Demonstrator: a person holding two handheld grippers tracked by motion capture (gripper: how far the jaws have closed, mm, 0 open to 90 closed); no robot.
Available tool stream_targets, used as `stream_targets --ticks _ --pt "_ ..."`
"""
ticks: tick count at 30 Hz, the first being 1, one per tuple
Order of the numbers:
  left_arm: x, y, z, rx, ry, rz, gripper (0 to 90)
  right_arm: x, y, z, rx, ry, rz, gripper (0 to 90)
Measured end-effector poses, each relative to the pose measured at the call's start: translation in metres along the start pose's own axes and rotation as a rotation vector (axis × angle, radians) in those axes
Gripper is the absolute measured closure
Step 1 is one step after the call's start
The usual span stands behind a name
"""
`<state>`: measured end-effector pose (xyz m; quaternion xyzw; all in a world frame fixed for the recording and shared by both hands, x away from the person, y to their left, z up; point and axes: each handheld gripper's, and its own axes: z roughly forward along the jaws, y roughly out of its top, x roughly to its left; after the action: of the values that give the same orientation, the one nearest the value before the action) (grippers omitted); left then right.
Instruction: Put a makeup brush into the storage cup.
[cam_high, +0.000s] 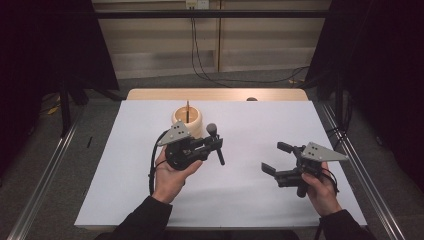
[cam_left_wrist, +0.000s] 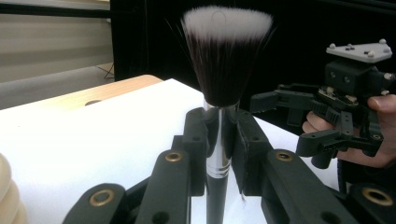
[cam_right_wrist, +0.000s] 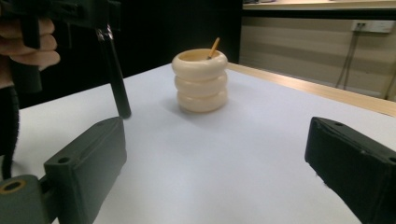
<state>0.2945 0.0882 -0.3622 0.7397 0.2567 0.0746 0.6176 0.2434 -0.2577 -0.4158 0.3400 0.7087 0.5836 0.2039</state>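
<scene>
A makeup brush (cam_high: 216, 142) with a black handle, silver ferrule and white-tipped dark bristles (cam_left_wrist: 226, 46) stands upright between the jaws of my left gripper (cam_high: 218, 144), which is shut on its ferrule (cam_left_wrist: 217, 144). The hand holds it above the white mat, just right of a cream ringed holder (cam_high: 187, 119) with a thin wooden stick in it. My right gripper (cam_high: 274, 157) hovers open over the mat's right side, nothing between its jaws. In the right gripper view (cam_right_wrist: 219, 156), the holder (cam_right_wrist: 200, 81) lies ahead and the brush handle (cam_right_wrist: 114, 79) hangs at the left.
A white mat (cam_high: 250, 195) covers the wooden table (cam_high: 220, 94), whose far edge shows beyond it. Metal rails (cam_high: 45, 170) run along both sides on the floor. Black curtains flank the scene, and cables hang down the back wall.
</scene>
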Motion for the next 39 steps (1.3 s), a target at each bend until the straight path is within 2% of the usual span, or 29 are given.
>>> stream_targets --ticks 8,13,16,19,21,24,27,28,31,33,39 --pt "0.006 0.002 -0.009 0.004 0.015 -0.005 77.5 0.0 -0.009 -0.014 0.006 -0.045 -0.011 4.7" --pt "0.01 0.004 -0.016 -0.015 0.016 -0.016 77.5 0.0 -0.017 -0.022 0.003 -0.069 -0.014 2.9" --pt "0.013 0.006 -0.02 -0.009 0.032 -0.013 77.5 0.0 -0.02 -0.026 0.001 -0.089 -0.012 2.7" --pt "0.016 0.007 -0.023 -0.005 0.033 -0.009 77.5 0.001 -0.022 -0.03 0.005 -0.09 -0.018 1.2" --pt "0.017 0.008 -0.026 -0.007 0.039 -0.008 77.5 0.002 -0.026 -0.033 0.02 -0.073 -0.022 0.0" --pt "0.02 0.009 -0.03 -0.021 0.037 -0.008 77.5 0.003 -0.028 -0.034 0.01 -0.094 -0.019 0.0" --pt "0.022 0.013 -0.035 -0.014 0.061 0.0 77.5 0.004 -0.03 -0.038 -0.005 -0.108 -0.008 0.0" --pt "0.024 0.015 -0.037 -0.026 0.049 -0.002 77.5 0.004 -0.03 -0.039 -0.007 -0.107 -0.011 0.0" --pt "0.027 0.02 -0.041 -0.034 0.076 -0.009 77.5 0.005 -0.031 -0.043 -0.018 -0.109 -0.006 0.0" --pt "0.029 0.021 -0.043 -0.029 0.066 -0.002 77.5 0.005 -0.03 -0.044 -0.033 -0.12 -0.006 0.0" --pt "0.035 0.026 -0.046 -0.033 0.078 -0.002 77.5 0.005 -0.031 -0.048 -0.043 -0.138 -0.002 0.0"
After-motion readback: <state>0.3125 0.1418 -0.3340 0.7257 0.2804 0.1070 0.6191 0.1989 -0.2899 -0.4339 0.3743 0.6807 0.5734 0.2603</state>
